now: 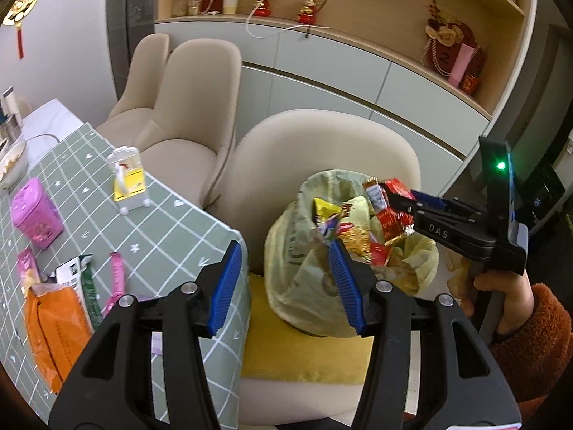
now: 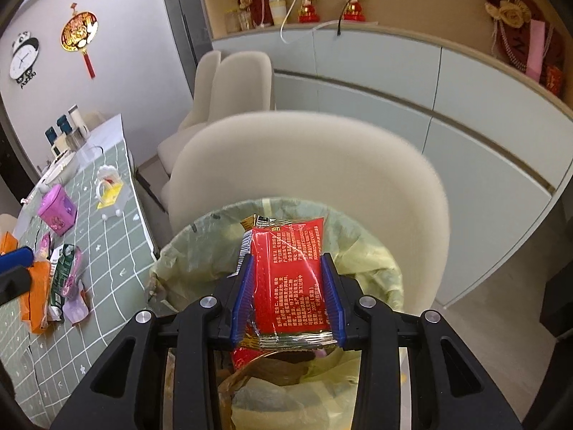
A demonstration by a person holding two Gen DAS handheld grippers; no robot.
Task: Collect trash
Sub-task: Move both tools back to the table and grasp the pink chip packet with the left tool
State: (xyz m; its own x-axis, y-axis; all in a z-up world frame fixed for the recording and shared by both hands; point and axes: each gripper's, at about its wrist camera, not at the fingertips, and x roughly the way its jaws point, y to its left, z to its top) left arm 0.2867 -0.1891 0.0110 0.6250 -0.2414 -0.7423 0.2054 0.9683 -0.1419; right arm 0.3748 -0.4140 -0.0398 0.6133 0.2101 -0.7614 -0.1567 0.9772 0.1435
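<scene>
The right claw (image 2: 288, 295) is clamped on a red snack wrapper (image 2: 290, 279), with both blue pads pressed against the wrapper's side edges. The wrapper is held directly above the open mouth of the trash bag (image 2: 186, 243), a pale yellow-green liner already containing several wrappers. The bag rests on a yellow cushion (image 1: 304, 354) on the seat of a beige chair (image 1: 322, 143) placed just beside the tabletop (image 1: 172, 222). The left claw (image 1: 284, 286) stands apart with nothing between its pads; it hangs over the tabletop edge and the near side of the bag. Remaining on the green checked tabletop: an orange packet (image 1: 53, 329), a green-and-white wrapper (image 1: 82, 283), a pink wrapper (image 1: 116, 283) and a purple tin (image 1: 34, 211).
</scene>
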